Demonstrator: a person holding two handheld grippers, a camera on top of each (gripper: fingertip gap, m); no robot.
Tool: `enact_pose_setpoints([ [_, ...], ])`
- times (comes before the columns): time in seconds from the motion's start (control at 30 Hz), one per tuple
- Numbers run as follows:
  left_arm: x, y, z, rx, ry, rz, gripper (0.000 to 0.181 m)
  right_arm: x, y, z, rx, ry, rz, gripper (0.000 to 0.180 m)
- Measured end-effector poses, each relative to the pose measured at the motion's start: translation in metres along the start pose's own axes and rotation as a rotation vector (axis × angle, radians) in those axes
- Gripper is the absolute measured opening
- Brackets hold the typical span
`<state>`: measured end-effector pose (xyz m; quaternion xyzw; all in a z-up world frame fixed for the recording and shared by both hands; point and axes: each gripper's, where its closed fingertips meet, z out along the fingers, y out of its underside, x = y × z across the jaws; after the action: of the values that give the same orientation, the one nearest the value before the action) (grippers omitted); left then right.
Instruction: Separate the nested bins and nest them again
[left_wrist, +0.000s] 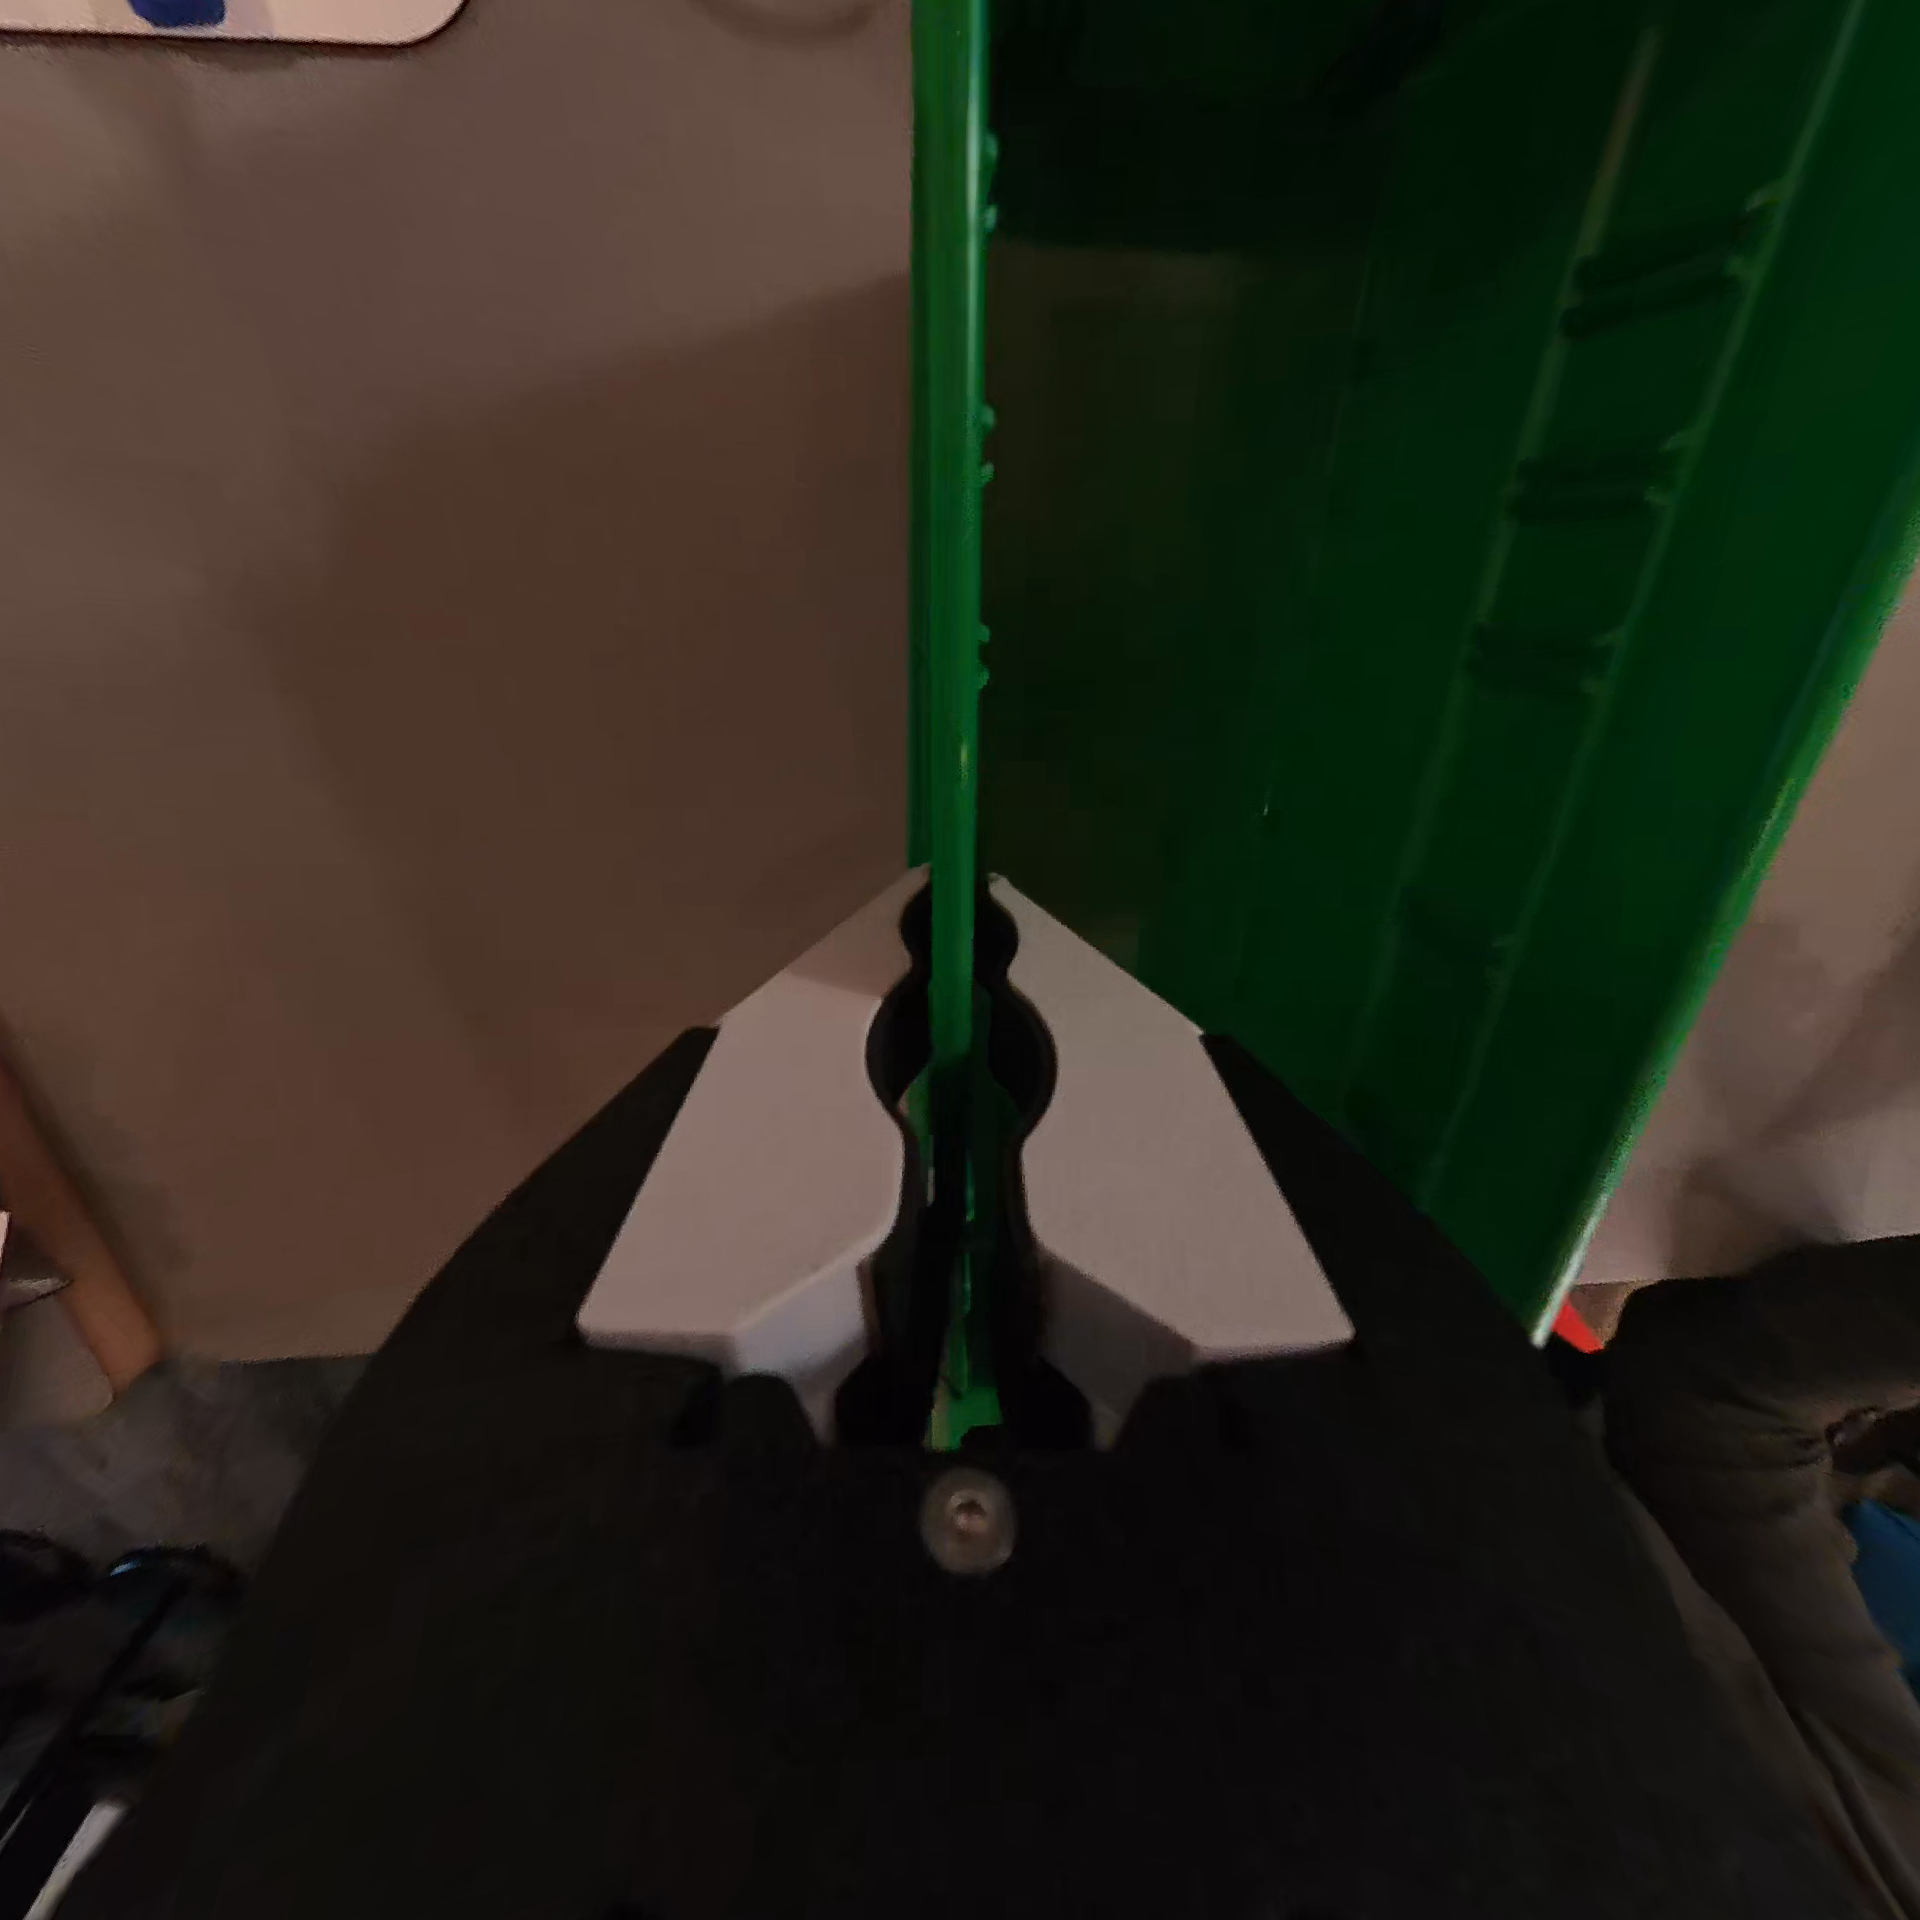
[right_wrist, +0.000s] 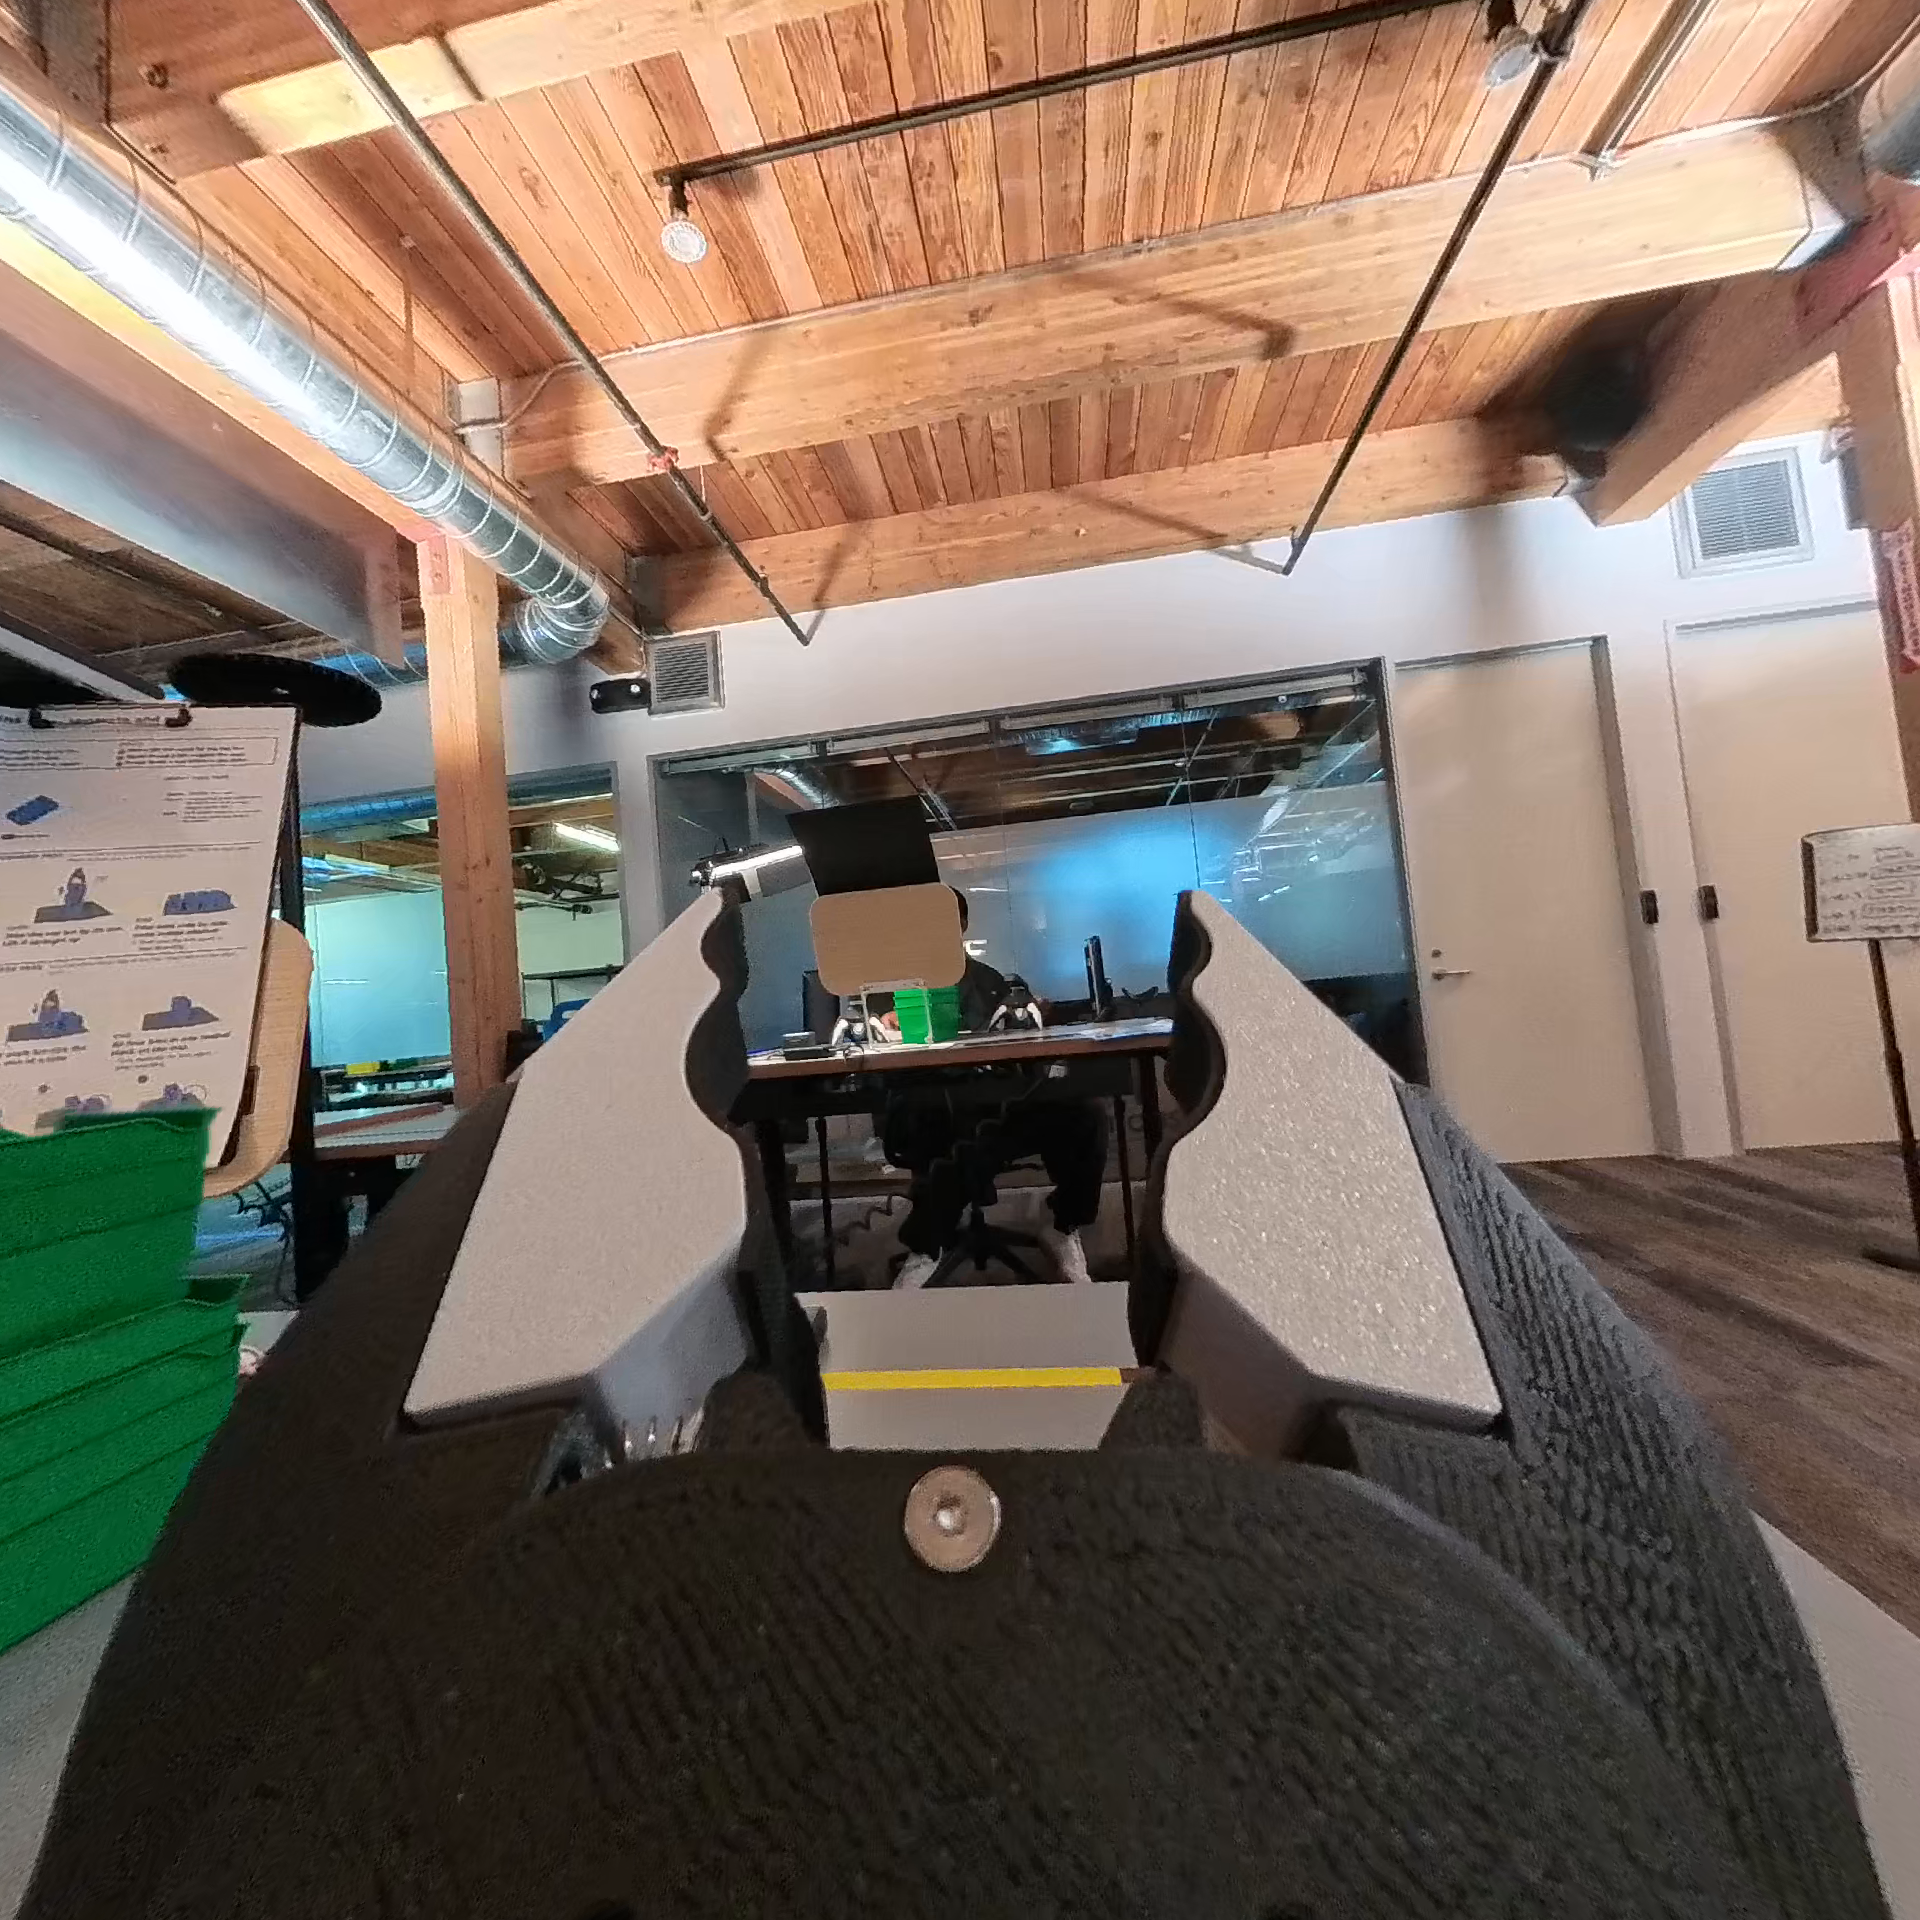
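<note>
My left gripper (left_wrist: 958, 894) is clamped on the thin wall of a green bin (left_wrist: 1351, 623). The wall edge runs straight up the centre of the left wrist view, held between both grey fingers (left_wrist: 790, 1122). The bin's ribbed side fills the right half of that frame, over a pale table (left_wrist: 416, 623).

My right gripper (right_wrist: 951, 914) is spread wide with nothing between its fingers (right_wrist: 603, 1164). It is tilted up toward the room and the wooden ceiling (right_wrist: 935, 260).

A stack of nested green bins (right_wrist: 94, 1351) sits at the left edge of the right wrist view, below an instruction sheet (right_wrist: 135, 904) on a stand. Far off at centre, a person (right_wrist: 987, 1132) sits at a desk (right_wrist: 956, 1049).
</note>
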<state>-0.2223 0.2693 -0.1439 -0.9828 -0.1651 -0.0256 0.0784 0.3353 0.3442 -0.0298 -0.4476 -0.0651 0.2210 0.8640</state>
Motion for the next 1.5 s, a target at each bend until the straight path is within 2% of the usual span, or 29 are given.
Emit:
enact_pose_setpoints([
  [0.37,0.002,-0.005,0.024,-0.009,-0.007,0.005,0.003,0.003,0.003,0.001,-0.015,-0.001,0.043,0.081],
  [0.6,0.006,-0.005,0.035,-0.006,0.052,0.025,0.005,0.004,0.007,0.002,-0.034,0.000,0.059,0.081],
  [0.67,0.007,-0.001,0.037,-0.030,0.072,0.046,0.012,0.005,0.008,0.002,-0.040,0.002,0.067,0.081],
  [0.73,0.013,-0.014,0.030,0.050,0.124,0.040,0.053,0.006,0.009,0.002,-0.046,0.004,0.073,0.081],
  [0.83,0.013,-0.030,0.010,0.166,0.127,0.056,0.058,0.006,0.010,0.003,-0.049,0.003,0.074,0.081],
  [0.93,0.018,-0.027,0.001,0.158,0.110,0.099,0.066,0.006,0.010,0.003,-0.048,0.003,0.070,0.081],
  [1.03,0.013,0.003,0.009,-0.004,0.029,0.076,0.076,0.006,0.011,0.003,-0.050,0.003,0.073,0.081],
  [1.1,0.014,0.030,0.018,-0.133,0.046,0.066,0.083,0.006,0.012,0.003,-0.053,0.003,0.077,0.081],
  [1.17,0.013,0.040,0.026,-0.161,0.067,0.076,0.073,0.007,0.011,0.003,-0.052,0.003,0.084,0.081],
  [1.3,-0.003,0.034,0.036,-0.062,0.034,0.106,0.010,0.008,0.011,0.002,-0.048,0.003,0.097,0.081],
  [1.5,-0.007,0.025,0.032,0.086,0.050,0.093,0.005,0.008,0.013,0.003,-0.057,0.003,0.096,0.081],
])
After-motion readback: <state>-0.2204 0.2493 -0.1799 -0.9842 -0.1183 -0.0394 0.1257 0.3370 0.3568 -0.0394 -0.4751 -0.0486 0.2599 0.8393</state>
